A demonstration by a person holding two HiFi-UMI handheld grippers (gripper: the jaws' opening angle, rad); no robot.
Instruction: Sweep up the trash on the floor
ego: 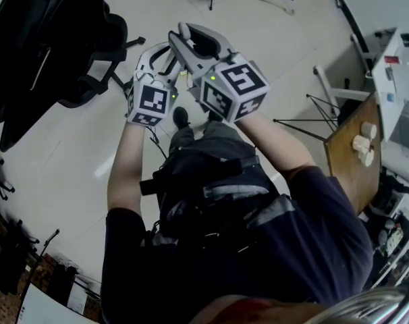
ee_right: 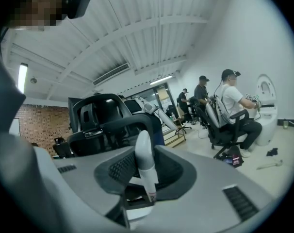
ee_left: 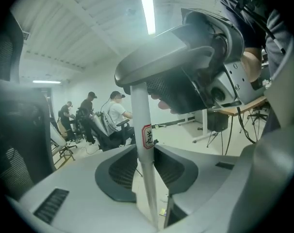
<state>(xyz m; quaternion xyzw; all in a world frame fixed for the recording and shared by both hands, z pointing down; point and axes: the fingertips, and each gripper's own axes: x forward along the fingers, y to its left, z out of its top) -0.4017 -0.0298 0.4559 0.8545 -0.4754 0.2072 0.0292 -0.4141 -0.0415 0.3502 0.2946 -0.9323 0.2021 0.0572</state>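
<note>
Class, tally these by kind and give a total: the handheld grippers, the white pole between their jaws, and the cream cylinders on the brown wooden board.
Grey two-jaw grippers: 2, the left gripper and the right gripper
Long white pole, gripped by both: 1
Cream cylinders on the brown wooden board: 3
Total: 6

A ceiling strip light (ee_left: 147, 8) glares overhead; my pictures darken and bend at the edges, near things blurred.

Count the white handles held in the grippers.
2. One white handle is clamped in the left gripper, a second white handle in the right gripper. No other shows in any view.
</note>
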